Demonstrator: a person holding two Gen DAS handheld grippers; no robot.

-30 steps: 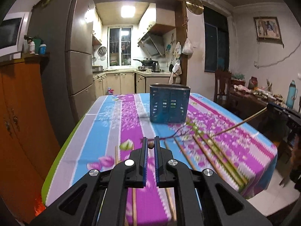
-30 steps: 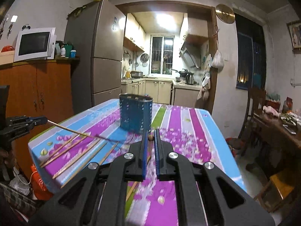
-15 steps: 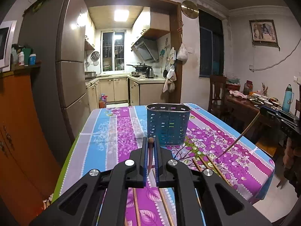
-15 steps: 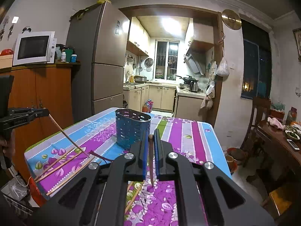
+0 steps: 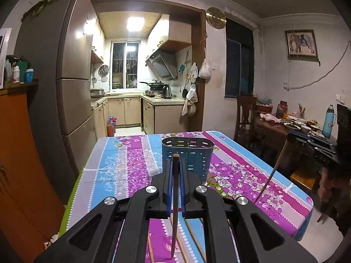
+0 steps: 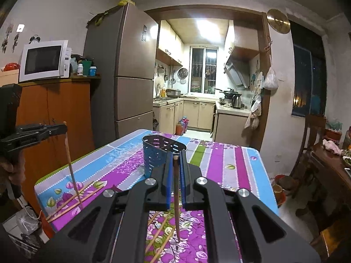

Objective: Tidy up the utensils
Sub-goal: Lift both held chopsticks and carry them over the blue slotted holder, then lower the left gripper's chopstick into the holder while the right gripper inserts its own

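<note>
We hold one chopstick upright in each clamped gripper, left gripper (image 5: 175, 164) on its chopstick (image 5: 174, 208), right gripper (image 6: 175, 164) on its chopstick (image 6: 176, 197); the blue holder (image 5: 187, 153) stands ahead on the table (image 5: 114, 166), so next we judge both tips must go over its rim

Left gripper (image 5: 175, 164), right gripper (image 6: 175, 161): black angular bodies, blue finger pads, silver round screws.
</note>
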